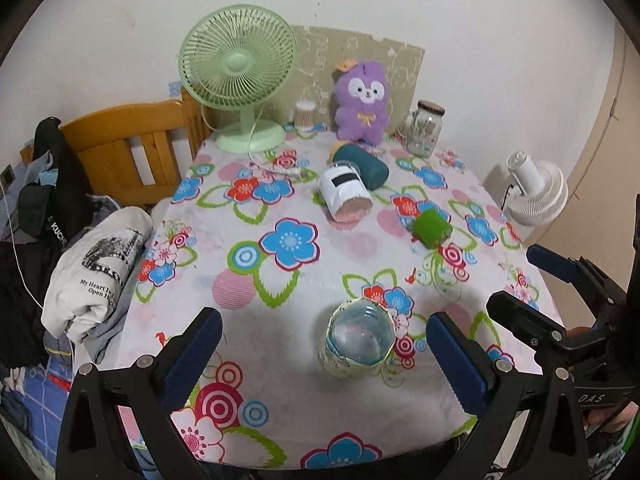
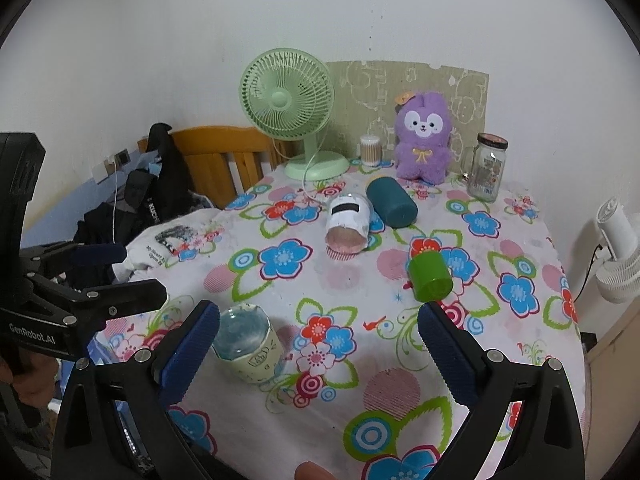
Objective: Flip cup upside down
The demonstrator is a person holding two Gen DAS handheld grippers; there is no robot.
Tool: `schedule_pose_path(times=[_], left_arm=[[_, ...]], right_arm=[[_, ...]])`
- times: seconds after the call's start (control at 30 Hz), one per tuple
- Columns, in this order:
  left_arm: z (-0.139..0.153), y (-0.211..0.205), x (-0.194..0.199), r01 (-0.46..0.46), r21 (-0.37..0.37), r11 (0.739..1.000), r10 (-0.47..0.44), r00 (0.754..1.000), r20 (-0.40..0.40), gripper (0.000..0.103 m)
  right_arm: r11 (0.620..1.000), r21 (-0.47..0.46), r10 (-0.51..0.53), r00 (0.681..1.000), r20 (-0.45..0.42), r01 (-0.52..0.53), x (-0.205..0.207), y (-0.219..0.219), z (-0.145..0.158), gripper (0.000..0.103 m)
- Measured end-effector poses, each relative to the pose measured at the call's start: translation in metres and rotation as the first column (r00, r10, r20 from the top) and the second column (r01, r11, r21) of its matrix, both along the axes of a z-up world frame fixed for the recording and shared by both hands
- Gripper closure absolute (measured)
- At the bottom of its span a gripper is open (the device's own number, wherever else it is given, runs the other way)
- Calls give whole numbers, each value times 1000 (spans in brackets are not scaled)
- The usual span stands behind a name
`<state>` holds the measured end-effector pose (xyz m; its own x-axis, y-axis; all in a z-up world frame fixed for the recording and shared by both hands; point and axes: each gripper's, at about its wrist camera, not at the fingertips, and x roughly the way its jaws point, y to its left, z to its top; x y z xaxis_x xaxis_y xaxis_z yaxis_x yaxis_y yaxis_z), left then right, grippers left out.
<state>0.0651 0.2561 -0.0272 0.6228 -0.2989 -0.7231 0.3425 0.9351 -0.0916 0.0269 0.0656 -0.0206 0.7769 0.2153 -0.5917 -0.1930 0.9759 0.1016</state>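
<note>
A clear glass cup with a pale green sleeve stands on the floral tablecloth near the front edge; its flat glass end faces up. It also shows in the right wrist view. My left gripper is open and empty, with the cup between its blue pads, closer to the right one. My right gripper is open and empty; the cup stands just inside its left fingertip. The right gripper also shows at the right of the left wrist view.
A green cup, a white cup and a teal cup lie on their sides mid-table. At the back stand a green fan, a purple plush and a glass jar. Folded clothes lie at the left.
</note>
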Motion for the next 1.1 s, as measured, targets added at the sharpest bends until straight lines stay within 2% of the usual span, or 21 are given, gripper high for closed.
schedule_pose_path(times=[0.3,0.57,0.77,1.1], left_arm=[[8,6,-6,-29,-41,999,31,998,56,0],[18,18,-16,-78,-102,992,92,986,141,0],[27,22,-25,-133,-130,983,164,948,273,0],[37,24,-37,-168,-160,973,219,896,385,0]], right_arm=[[1000,10,-2,999,40,2,-5,4,13,3],[1000,12,-17,996,83,16,-8,8,22,3],[997,32,-74,986,150,70,-9,7,35,0],[995,36,-97,975,198,91,-12,5,42,0]])
